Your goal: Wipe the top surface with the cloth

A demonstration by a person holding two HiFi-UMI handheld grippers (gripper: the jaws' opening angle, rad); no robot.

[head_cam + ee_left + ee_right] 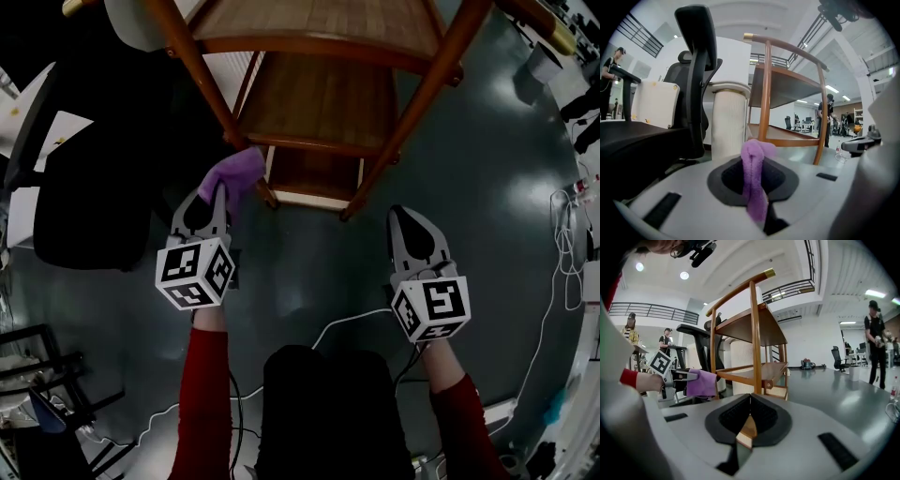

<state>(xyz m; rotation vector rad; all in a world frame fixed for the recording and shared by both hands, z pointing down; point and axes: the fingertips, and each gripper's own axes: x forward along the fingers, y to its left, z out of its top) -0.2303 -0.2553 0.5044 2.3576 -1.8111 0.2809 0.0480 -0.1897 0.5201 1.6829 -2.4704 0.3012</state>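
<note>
A wooden three-tier shelf stand [319,94] rises in front of me; its slatted top surface [319,21] is at the upper edge of the head view. My left gripper [220,190] is shut on a purple cloth [240,170], held beside the stand's near left leg, around the height of the lower tiers. In the left gripper view the cloth [753,180] hangs pinched between the jaws of the left gripper [754,154]. My right gripper [401,216] is shut and holds nothing, close by the stand's near right leg [753,341]. The right gripper view shows the cloth [701,383] at left.
A black office chair [84,187] stands left of the stand, beside a white ribbed column [729,117]. White cables [347,323] lie on the grey floor near my feet, more at the right [567,244]. People stand far off [876,343].
</note>
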